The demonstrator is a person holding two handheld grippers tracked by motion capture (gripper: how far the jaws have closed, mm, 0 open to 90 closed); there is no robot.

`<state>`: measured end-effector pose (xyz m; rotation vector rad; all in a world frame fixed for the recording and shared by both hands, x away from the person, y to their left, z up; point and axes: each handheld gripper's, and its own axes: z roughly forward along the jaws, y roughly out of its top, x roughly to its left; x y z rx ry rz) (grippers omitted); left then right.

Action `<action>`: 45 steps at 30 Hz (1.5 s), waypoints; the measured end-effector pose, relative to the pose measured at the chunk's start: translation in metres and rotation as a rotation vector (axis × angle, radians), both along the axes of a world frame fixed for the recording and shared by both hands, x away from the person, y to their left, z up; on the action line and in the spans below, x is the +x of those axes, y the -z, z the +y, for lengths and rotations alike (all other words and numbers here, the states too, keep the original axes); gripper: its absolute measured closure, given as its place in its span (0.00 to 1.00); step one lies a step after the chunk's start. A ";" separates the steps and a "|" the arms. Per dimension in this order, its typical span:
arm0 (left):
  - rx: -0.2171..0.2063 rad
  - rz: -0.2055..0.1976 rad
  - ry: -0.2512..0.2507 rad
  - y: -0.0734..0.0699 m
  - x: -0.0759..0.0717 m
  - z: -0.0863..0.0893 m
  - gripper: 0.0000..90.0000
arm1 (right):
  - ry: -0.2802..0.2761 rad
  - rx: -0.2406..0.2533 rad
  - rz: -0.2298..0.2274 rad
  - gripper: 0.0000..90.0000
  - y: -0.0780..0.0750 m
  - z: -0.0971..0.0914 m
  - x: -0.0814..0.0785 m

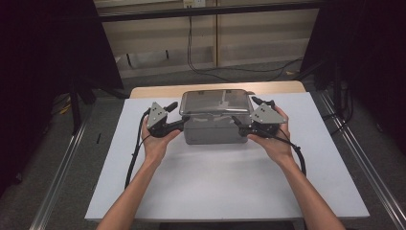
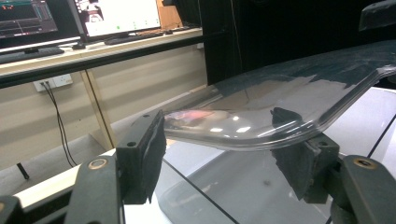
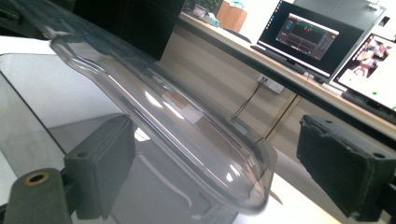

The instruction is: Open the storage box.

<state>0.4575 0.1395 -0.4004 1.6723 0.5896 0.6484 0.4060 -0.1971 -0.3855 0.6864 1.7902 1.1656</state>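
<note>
White board (image 1: 230,191) covers the table, with a wooden edge showing beyond it, cables on the floor behind, and lit monitors (image 3: 308,35) on a desk in the right gripper view.

At the middle of the board sits a grey-walled storage box (image 1: 210,133). Its clear plastic lid (image 1: 215,103) rests on top, and in both gripper views it looks tilted, raised off the rim rather than seated.

The left gripper (image 1: 178,125) comes in at the box's left end. In the left gripper view the lid's rim (image 2: 261,133) runs between the jaws; the right pad appears to touch the rim while the left pad stands just clear, so I cannot tell whether it truly grips. The right gripper (image 1: 238,123) is at the right end, and its jaws stand wide apart on either side of the lid's corner (image 3: 243,186), touching nothing: released.

The step in hand looks like handling the lid from both ends. To do it well, bring the right jaws squarely over the rim lip before closing, clamp the thick edge rather than the thin panel, and keep both ends level so the slick plastic does not twist or slide off.
</note>
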 end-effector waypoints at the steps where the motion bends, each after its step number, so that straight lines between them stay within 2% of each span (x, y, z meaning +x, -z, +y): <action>1: 0.001 -0.002 -0.002 0.000 0.000 0.000 0.40 | 0.001 0.010 0.006 0.13 0.001 -0.002 0.001; 7: 0.005 -0.001 0.002 -0.003 0.001 0.000 0.41 | -0.020 0.090 0.045 0.17 0.004 -0.010 0.007; 14: -0.006 -0.006 0.005 -0.007 0.004 -0.001 0.43 | -0.014 0.117 0.041 0.23 0.007 -0.015 0.015; 18: -0.002 -0.009 0.011 -0.010 0.007 -0.001 0.44 | -0.019 0.109 0.029 0.27 0.007 -0.016 0.020; 20: -0.014 -0.003 0.009 -0.010 0.008 -0.002 0.44 | -0.019 0.112 0.024 0.29 0.006 -0.016 0.022; 24: -0.008 -0.010 0.009 -0.012 0.011 -0.002 0.49 | -0.021 0.126 0.023 0.35 0.007 -0.017 0.025; 26: -0.010 -0.001 0.016 -0.013 0.012 -0.002 0.49 | -0.022 0.129 0.026 0.38 0.008 -0.018 0.027; 33: -0.007 -0.003 0.021 -0.015 0.014 -0.002 0.52 | -0.045 0.107 0.035 0.42 0.003 -0.015 0.034; 35: -0.011 -0.001 0.020 -0.015 0.014 -0.002 0.53 | -0.035 0.108 0.023 0.44 0.003 -0.015 0.035; 39: -0.018 0.001 0.021 -0.016 0.016 -0.002 0.54 | -0.031 0.103 0.027 0.49 0.005 -0.018 0.038; 45: -0.023 0.003 0.016 -0.018 0.018 -0.002 0.55 | -0.034 0.116 0.011 0.60 0.005 -0.019 0.041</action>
